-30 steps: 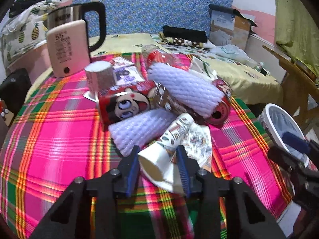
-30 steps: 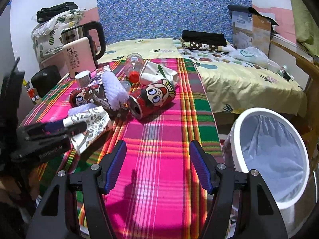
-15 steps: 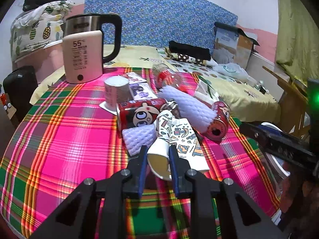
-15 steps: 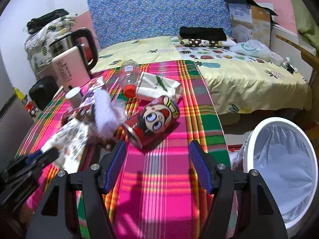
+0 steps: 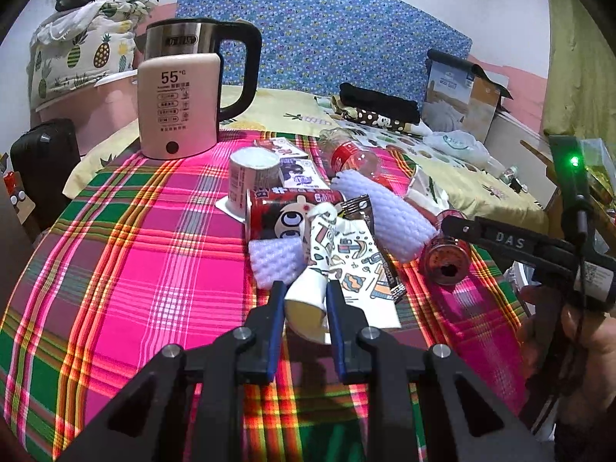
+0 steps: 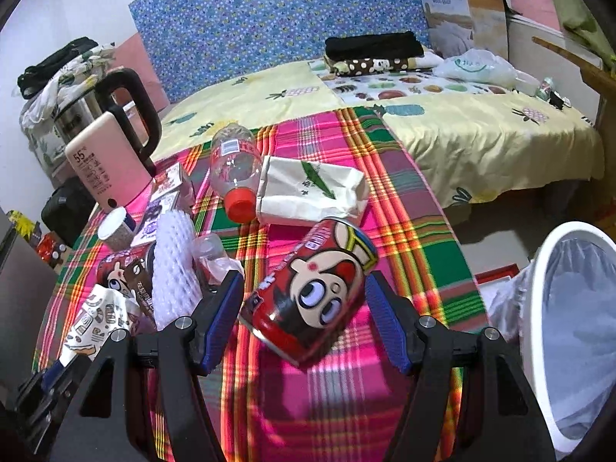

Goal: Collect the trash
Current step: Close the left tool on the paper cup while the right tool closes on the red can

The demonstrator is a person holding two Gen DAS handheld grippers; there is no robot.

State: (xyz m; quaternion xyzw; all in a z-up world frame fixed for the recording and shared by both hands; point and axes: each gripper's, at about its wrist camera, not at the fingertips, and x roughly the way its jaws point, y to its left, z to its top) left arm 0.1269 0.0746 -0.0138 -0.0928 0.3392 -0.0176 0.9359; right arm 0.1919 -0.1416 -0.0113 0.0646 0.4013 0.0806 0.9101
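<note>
Trash lies in a pile on the plaid tablecloth (image 5: 154,269). My left gripper (image 5: 306,310) is shut on a crumpled patterned paper cup (image 5: 308,292), which also shows in the right wrist view (image 6: 92,323). My right gripper (image 6: 306,319) is open, its blue pads on either side of a red cartoon can (image 6: 312,296) lying on the cloth; that can shows in the left wrist view (image 5: 446,261). A second red can (image 5: 285,213), white foam nets (image 5: 385,215), a plastic bottle (image 6: 233,165) and a white paper bag (image 6: 308,190) lie in the pile.
A pink electric kettle (image 5: 181,104) stands at the table's far left, with a small white cup (image 5: 252,177) beside it. A white bin with a liner (image 6: 577,327) stands off the table's right edge. A bed (image 6: 462,115) lies behind.
My left gripper has closed on the paper cup and lifted it slightly. My right gripper has moved forward until its open jaws flank the red can.
</note>
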